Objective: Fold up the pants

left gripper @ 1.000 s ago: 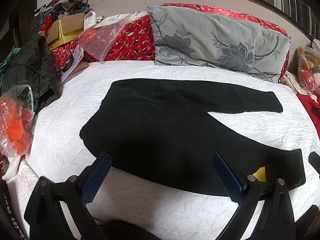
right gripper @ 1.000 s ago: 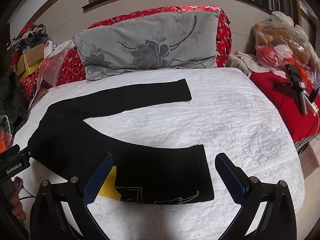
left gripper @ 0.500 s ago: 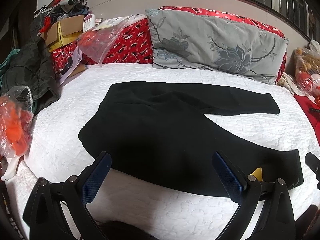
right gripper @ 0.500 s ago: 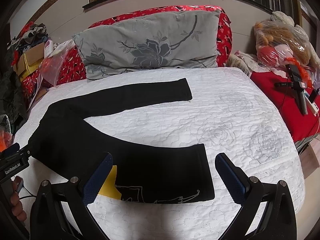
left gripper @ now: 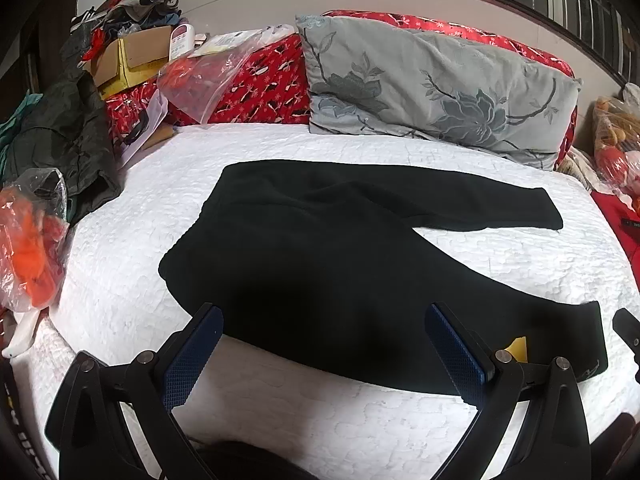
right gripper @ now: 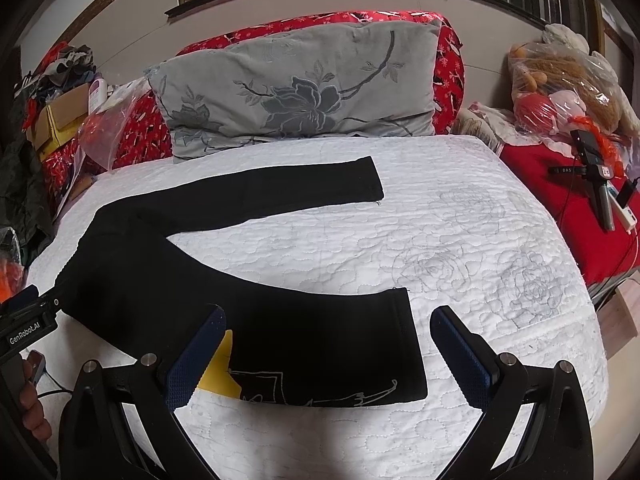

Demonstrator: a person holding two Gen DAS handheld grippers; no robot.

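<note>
**Black pants spread flat on the bed, both grippers wide open above the near edge**

The black pants [left gripper: 320, 272] lie flat on the white quilted bed [left gripper: 500, 256], waist toward the bed's left edge and both legs running toward its right edge; the legs are splayed apart in a V, the far leg [right gripper: 280, 192] lying near the head of the bed and ending short of the right edge, the near leg [right gripper: 328, 336] curving along the near edge; its cuff carries thin white line stitching [right gripper: 320, 394], and a yellow tag [right gripper: 218, 368] shows at the near hem.

The left gripper [left gripper: 320, 352] hovers over the near edge by the waist and seat of the pants; its jaws stand spread wide and hold nothing; the blue fingertips [left gripper: 196, 348] sit apart from the cloth as far as can be seen. The right gripper [right gripper: 326, 354] hovers over the near leg's cuff, jaws likewise spread wide and empty, one fingertip on either side of the cuff.

A grey flowered pillow [right gripper: 296, 92] leans at the head of the bed against a red patterned cushion [left gripper: 264, 80]; a cardboard box [left gripper: 132, 56] and a clear plastic bag [left gripper: 200, 76] crowd the far left corner; a bag of stuffed toys [right gripper: 560, 80] sits beyond the right edge.
</note>
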